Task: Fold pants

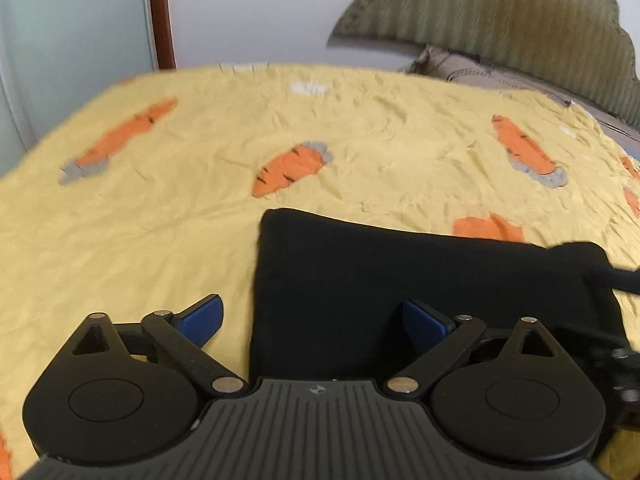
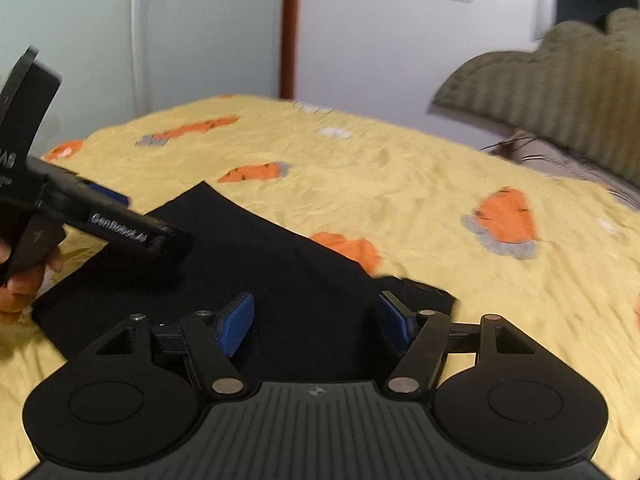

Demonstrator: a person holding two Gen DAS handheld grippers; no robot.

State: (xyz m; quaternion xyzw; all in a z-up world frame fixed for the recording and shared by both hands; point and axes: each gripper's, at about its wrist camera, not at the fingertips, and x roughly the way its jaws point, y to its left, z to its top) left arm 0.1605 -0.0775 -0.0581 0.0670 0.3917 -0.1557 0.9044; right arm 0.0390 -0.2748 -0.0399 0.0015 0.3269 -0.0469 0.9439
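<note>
The black pants (image 1: 400, 272) lie folded into a compact rectangle on the yellow carrot-print bed cover (image 1: 160, 220). My left gripper (image 1: 316, 322) is open and empty, low over the pants' left edge; its left finger is over the cover, its right finger over the cloth. In the right wrist view the pants (image 2: 280, 272) lie under my right gripper (image 2: 320, 326), which is open and empty just above them. The left gripper's body (image 2: 100, 220) and the hand holding it show at the left, over the pants' far left part.
An olive ribbed cushion or headboard (image 1: 500, 12) and a grey pillow (image 1: 480, 76) sit at the back right. A white wall and a brown door frame (image 1: 162, 12) stand behind the bed. The bed cover (image 2: 400, 184) spreads wide around the pants.
</note>
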